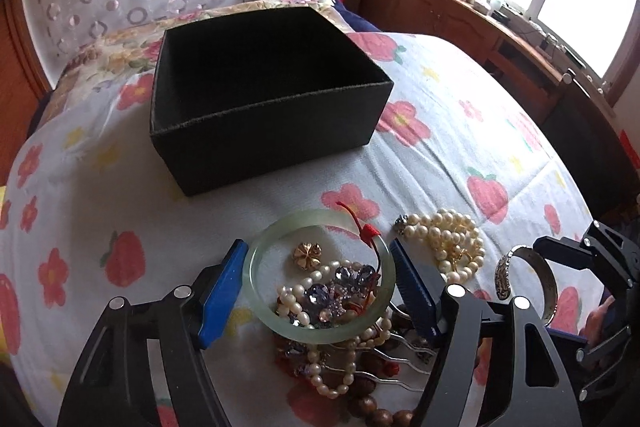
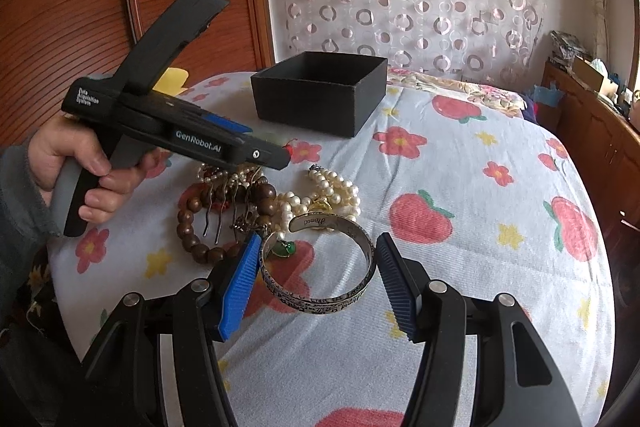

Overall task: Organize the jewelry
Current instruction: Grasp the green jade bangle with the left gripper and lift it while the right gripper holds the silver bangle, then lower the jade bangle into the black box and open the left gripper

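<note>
A pale green jade bangle point(image 1: 256, 291) with a red cord lies on top of a jewelry pile, and my left gripper point(image 1: 318, 251) is shut on it, a blue pad touching each side. Inside its ring show a gold flower piece point(image 1: 306, 255) and a purple rhinestone brooch point(image 1: 340, 287). An engraved silver cuff point(image 2: 320, 301) sits between the pads of my right gripper point(image 2: 319, 239), which grips it at both edges. The open black box point(image 1: 264, 131) stands beyond the pile on the flowered bedspread, its inside dark.
A pearl necklace point(image 2: 336, 191), a wooden bead bracelet point(image 2: 192, 227), a metal hair comb point(image 2: 224, 203) and a green pendant point(image 2: 286, 247) lie bunched on the bed. A hand holds the left gripper's handle point(image 2: 80, 187). A wooden dresser point(image 1: 460, 23) with clutter runs along the right.
</note>
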Available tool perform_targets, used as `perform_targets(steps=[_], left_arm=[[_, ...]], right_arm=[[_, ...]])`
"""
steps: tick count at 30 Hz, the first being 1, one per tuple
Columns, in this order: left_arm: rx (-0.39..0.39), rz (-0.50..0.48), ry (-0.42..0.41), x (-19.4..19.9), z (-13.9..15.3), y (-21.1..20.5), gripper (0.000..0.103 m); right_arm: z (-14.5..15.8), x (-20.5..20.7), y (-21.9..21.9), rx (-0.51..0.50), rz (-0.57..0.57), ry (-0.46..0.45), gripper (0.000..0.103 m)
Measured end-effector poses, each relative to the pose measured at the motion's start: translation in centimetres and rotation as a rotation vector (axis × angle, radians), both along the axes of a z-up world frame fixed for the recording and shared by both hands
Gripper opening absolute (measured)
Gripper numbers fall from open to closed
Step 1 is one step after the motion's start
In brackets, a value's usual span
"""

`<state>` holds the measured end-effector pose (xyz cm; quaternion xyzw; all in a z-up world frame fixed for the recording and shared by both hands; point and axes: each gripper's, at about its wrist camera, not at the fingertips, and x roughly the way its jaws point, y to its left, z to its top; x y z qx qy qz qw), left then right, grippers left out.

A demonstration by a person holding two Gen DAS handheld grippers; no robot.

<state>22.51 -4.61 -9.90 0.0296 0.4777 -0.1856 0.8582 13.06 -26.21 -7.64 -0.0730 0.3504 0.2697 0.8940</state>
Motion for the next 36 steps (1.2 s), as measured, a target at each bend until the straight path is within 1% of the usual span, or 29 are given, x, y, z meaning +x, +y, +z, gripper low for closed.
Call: perform_targets(steps=[5,12,18,22,26,30,36], left_arm=[[-0.011,0.013,-0.037,0.0,0.9,0.5,0.069],[-0.036,0.042,-0.110,0.1,4.1,1.3,0.069],[-0.061,0.066,-0.151,1.6,6.8,1.9,0.069],[-0.077,0.087,-0.165,2.8,7.7,2.2,0.069],[-0.069,0.116,-0.160,4.7,7.7,2.6,0.069],[-0.055,0.139,-0.131,6.5,6.5,2.8,0.069],[-0.056,0.165,-0.115,7.0,5.4,3.3,0.069]], right_arm=[[0.4,0.3,0.3,-0.015,0.005,-0.005,0.062],[2.1,2.3,0.7,-0.035,0.001,-0.043,0.062],[4.1,4.6,1.0,-0.033,-0.017,-0.077,0.062],[5.1,6.1,1.3,-0.032,-0.025,-0.095,0.062],[5.5,7.8,1.7,-0.041,-0.033,-0.097,0.062],[5.4,9.2,2.3,-0.045,-0.030,-0.083,0.062],[5.0,10.7,3.2,-0.061,-0.034,-0.074,0.062]])
